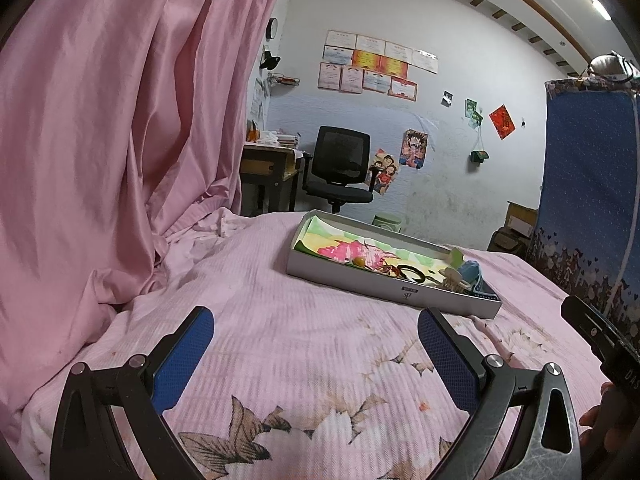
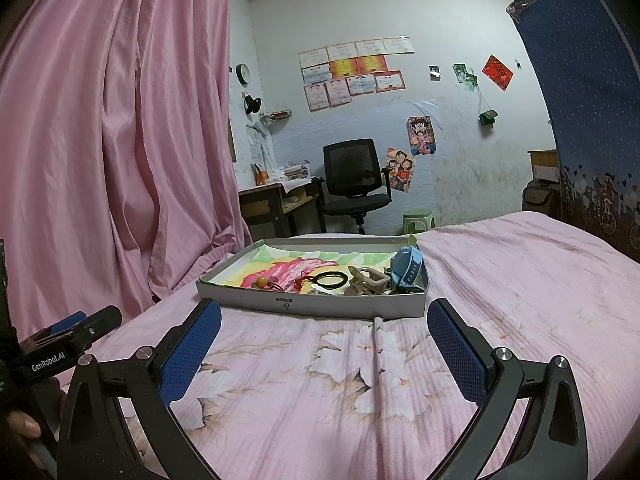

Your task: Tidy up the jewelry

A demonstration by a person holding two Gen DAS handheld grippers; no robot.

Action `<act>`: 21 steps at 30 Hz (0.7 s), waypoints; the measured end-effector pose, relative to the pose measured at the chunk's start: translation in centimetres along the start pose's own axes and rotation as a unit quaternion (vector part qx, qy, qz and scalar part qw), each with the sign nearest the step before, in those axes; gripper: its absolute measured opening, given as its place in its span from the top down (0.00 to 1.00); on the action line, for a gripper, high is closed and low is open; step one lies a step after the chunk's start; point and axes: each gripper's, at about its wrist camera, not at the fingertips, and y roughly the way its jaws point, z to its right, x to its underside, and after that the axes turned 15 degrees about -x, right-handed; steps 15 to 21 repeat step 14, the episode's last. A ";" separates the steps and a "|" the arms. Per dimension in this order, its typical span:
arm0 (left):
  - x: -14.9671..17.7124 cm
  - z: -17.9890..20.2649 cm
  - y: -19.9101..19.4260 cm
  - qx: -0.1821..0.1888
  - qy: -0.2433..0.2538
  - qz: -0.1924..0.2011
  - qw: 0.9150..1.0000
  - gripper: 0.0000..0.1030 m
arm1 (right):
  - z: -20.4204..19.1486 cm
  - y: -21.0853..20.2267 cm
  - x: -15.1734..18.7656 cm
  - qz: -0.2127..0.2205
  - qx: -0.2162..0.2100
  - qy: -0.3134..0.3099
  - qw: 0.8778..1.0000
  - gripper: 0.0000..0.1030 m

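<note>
Both grippers, left [image 1: 316, 344] and right [image 2: 324, 340]: jaws spread wide, empty, low over bed [image 2: 520, 280], short of tray [image 2: 312, 307].
Jewelry, in tray, right half: bead tie [image 2: 263, 281], black band [image 2: 332, 280], clip [image 2: 366, 280], blue watch [image 2: 408, 272].
Advised: approach from above tray wall, pick one piece, pinch its rim.

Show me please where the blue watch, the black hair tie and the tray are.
blue watch [image 2: 410, 270]: right wrist view, on its face.
black hair tie [image 2: 332, 281]: right wrist view, on the near side of the loop.
tray [image 2: 312, 305]: right wrist view, on its grey front wall.
</note>
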 end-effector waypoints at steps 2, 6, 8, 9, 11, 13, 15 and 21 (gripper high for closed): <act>-0.1 0.0 0.0 -0.001 0.003 0.001 1.000 0.00 | 0.0 0.0 0.0 0.000 0.001 0.000 1.000 0.01; -0.2 -0.3 0.0 -0.002 0.008 0.003 1.000 0.00 | -0.1 0.1 0.0 0.000 0.001 0.000 1.000 0.01; -0.2 -0.2 -0.1 -0.002 0.008 0.003 1.000 0.00 | -0.1 0.0 0.0 0.000 0.000 0.000 1.000 0.01; -0.2 -0.2 -0.1 -0.002 0.009 0.003 1.000 0.00 | -0.1 0.0 0.0 0.000 0.001 0.000 1.000 0.01; -0.2 0.0 -0.2 -0.002 0.008 0.002 1.000 0.00 | -0.1 0.1 0.0 0.000 0.001 0.001 1.000 0.01; -0.2 -0.2 -0.1 -0.002 0.008 0.002 1.000 0.00 | -0.1 0.0 -0.1 0.000 0.001 0.001 1.000 0.01; -0.2 -0.1 -0.1 -0.002 0.008 0.002 1.000 0.00 | -0.1 0.1 -0.1 0.000 0.001 0.001 1.000 0.01; -0.2 -0.1 -0.1 -0.002 0.008 0.002 1.000 0.00 | -0.1 0.1 -0.1 0.000 0.001 0.001 1.000 0.01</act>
